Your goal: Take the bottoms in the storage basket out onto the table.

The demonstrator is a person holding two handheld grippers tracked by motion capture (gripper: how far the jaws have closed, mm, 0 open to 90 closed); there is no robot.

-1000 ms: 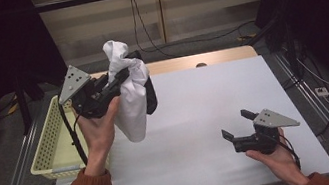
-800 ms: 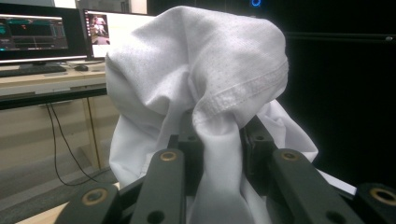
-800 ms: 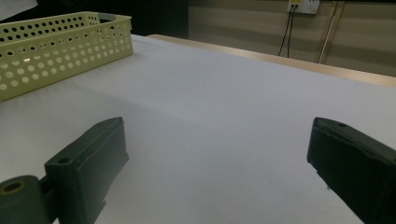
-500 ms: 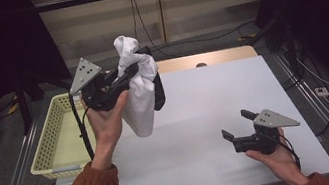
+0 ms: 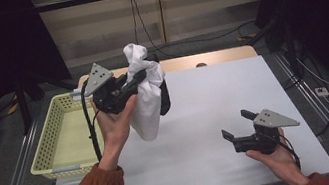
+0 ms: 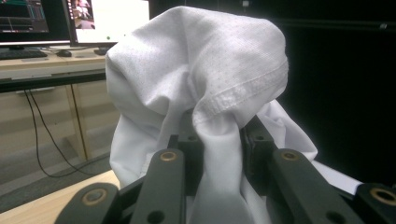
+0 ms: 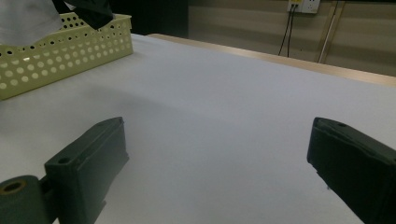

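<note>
A white cloth (image 5: pixel 147 98) hangs in the air over the left part of the white table (image 5: pixel 214 99), its lower end just above the tabletop. My left gripper (image 5: pixel 142 76) is shut on the cloth near its top, and a bunch of fabric bulges above the jaws. In the left gripper view the white cloth (image 6: pixel 205 79) is pinched between the two black jaws, and my left gripper (image 6: pixel 219 140) holds it tight. A dark piece (image 5: pixel 166 97) shows behind the cloth. My right gripper (image 5: pixel 238 125) rests low near the table's front right, open, with nothing between its jaws (image 7: pixel 219 154).
A yellow perforated basket (image 5: pixel 59 140) stands at the table's left edge, also seen as the basket (image 7: pixel 60 51) in the right gripper view. A wooden strip (image 5: pixel 207 58) borders the table's far side. Cables (image 5: pixel 150 19) hang at the back wall.
My left hand has carried the white cloth to the right and a little lower, from beside the basket toward the table's middle. The right gripper has stayed put.
</note>
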